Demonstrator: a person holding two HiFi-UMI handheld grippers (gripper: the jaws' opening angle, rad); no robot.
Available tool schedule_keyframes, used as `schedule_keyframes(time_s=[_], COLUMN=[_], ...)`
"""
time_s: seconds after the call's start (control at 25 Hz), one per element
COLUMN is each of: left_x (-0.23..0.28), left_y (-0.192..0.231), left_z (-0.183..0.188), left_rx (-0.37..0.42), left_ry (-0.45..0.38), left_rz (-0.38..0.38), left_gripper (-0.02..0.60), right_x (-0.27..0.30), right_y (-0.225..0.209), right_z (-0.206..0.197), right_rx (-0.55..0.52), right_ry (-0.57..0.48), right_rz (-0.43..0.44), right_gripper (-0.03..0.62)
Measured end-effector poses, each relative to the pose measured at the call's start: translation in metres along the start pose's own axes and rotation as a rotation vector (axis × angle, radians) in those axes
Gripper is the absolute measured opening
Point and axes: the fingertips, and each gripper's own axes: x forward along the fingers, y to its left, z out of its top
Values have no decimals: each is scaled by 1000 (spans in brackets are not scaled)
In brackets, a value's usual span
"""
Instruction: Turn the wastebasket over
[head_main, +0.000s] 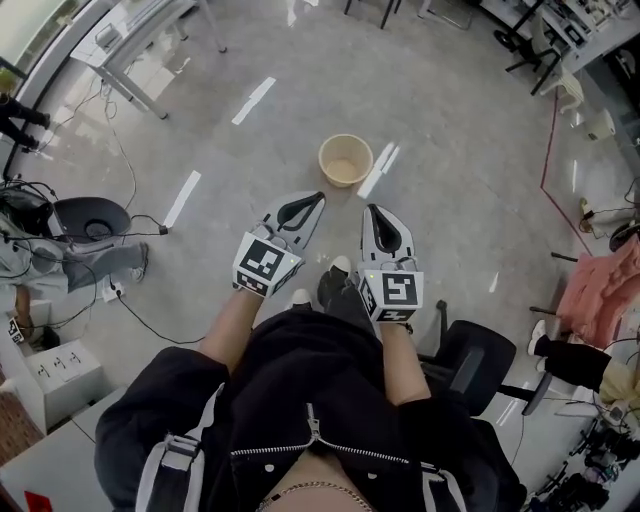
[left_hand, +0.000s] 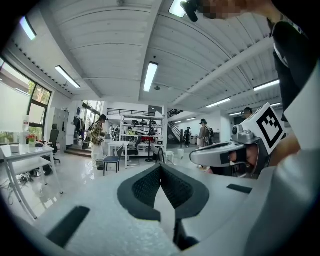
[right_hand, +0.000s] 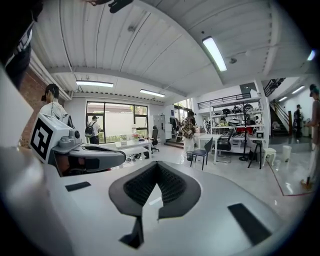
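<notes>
A round beige wastebasket (head_main: 346, 160) stands upright on the grey floor ahead of me, its open mouth facing up. My left gripper (head_main: 314, 197) is held in the air short of it and a little to its left, jaws shut and empty. My right gripper (head_main: 372, 210) hovers beside the left one, below and right of the basket, also shut with nothing between the jaws. In the left gripper view the shut tips (left_hand: 160, 165) point level into the room, with the right gripper (left_hand: 235, 152) alongside. The right gripper view shows its shut tips (right_hand: 158, 163) and the left gripper (right_hand: 80, 152); the basket is outside both gripper views.
A black office chair (head_main: 470, 360) stands just right of my legs. A white desk (head_main: 140, 40) is at the far left, with cables (head_main: 120, 290) and a seated person's legs (head_main: 90, 262) at the left. A pink cloth (head_main: 605, 290) lies at the right. Several people stand far off in the room.
</notes>
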Motion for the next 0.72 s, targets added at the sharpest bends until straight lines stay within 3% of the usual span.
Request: schedule_keyframes(time_s=[0.72], left_x=[-45], left_y=[-10], left_z=[10], left_rx=[35], left_ry=[-36], left_rz=[-11], left_gripper=[5], right_x=[-29], right_y=[22], right_z=[7], right_rx=[-4], right_ry=[-18], right_rz=[-51], right_gripper=[11])
